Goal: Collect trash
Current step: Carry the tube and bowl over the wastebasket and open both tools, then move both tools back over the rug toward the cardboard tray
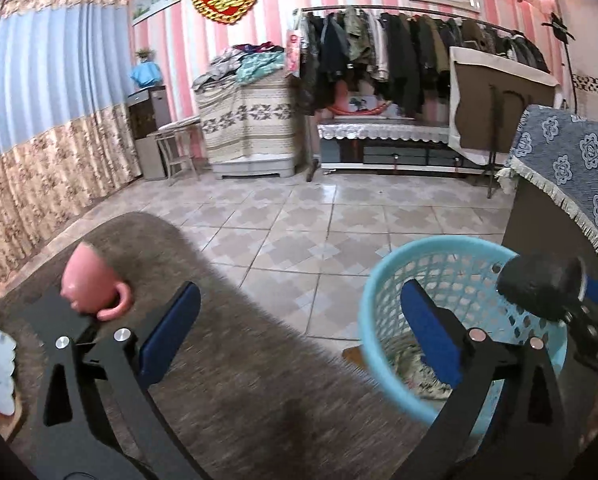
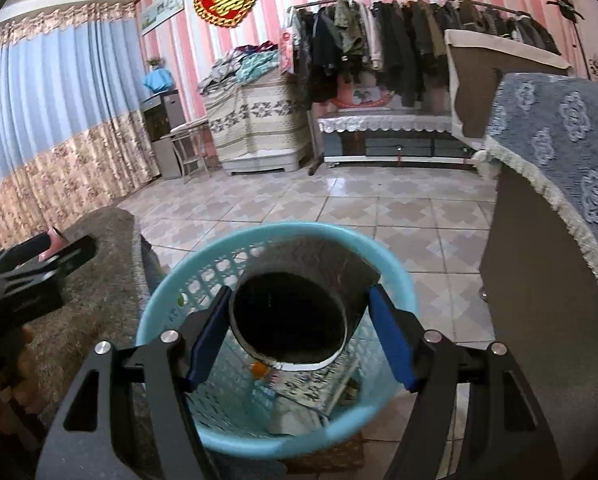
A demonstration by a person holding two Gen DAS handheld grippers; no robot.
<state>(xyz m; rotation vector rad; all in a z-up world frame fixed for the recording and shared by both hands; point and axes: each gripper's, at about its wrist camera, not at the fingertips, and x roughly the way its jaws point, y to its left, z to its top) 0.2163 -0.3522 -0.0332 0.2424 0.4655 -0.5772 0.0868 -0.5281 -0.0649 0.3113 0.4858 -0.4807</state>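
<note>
From the left wrist, the left gripper [image 1: 299, 336] stands with its fingers wide apart and empty over a brown carpeted surface [image 1: 251, 360] bearing a pink mug [image 1: 91, 284], with the blue mesh basket [image 1: 383, 320] on the tiled floor [image 1: 299, 232] to its right. From the right wrist, the right gripper [image 2: 295, 334] clamps a dark paper cup [image 2: 295, 312] directly over that basket, which holds paper scraps [image 2: 311, 388]; behind are striped pink walls [image 2: 283, 12], a clothes rack [image 2: 399, 28] and blue curtains [image 2: 51, 96].

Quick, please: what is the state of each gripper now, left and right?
Left gripper: open, nothing between the fingers.
Right gripper: shut on a dark cardboard tube, held above the blue basket.
</note>
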